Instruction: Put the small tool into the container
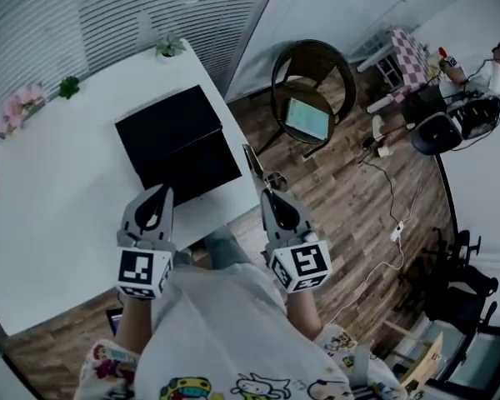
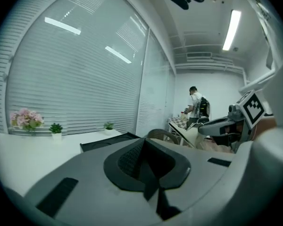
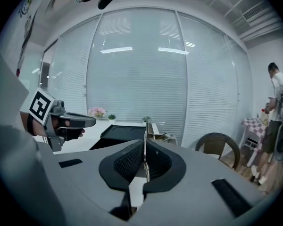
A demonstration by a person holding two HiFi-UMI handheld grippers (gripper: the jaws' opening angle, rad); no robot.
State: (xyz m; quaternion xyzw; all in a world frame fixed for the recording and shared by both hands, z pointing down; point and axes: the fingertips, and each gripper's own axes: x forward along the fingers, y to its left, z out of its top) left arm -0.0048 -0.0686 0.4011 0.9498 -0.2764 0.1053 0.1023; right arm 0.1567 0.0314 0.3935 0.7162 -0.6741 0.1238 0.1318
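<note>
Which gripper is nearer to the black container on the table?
Left. The left gripper points at the near edge of the black container; the right gripper, shut on the small tool, is off to its right, past the table edge.

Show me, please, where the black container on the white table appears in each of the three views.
Head view: the black container lies upper centre, on the white table.
Left gripper view: only a dark strip of the container shows, centre-left, just above the gripper's body.
Right gripper view: the container sits centre-left, just beyond the jaws.
Shared landmark: the pink flowers by the blinds, left of the container in all three views.
</note>
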